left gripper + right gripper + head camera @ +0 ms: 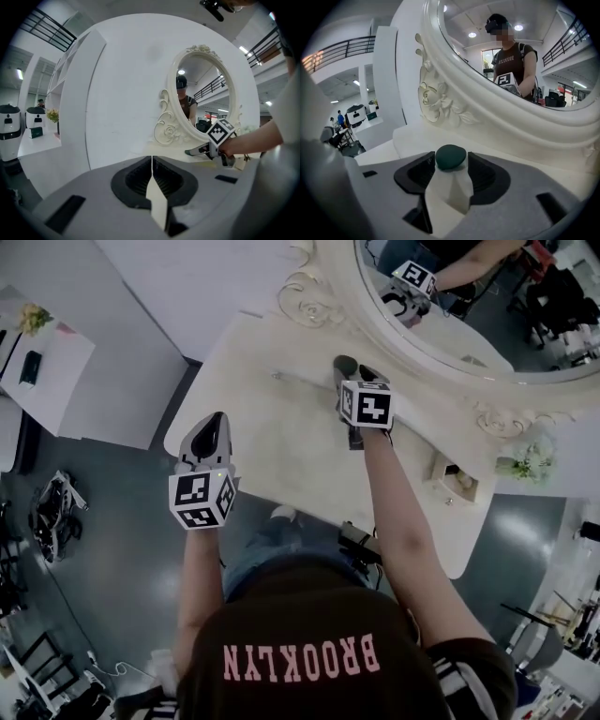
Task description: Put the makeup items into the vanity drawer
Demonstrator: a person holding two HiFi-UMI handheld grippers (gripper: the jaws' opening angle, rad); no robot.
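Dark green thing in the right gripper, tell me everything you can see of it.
Only a rounded, matte dark green top shows, like a cap; the rest is hidden. The right gripper pinches it between its jaws, which touch it on both sides, and holds it over the cream vanity top, in front of the carved mirror frame. What kind of makeup item it is cannot be told.
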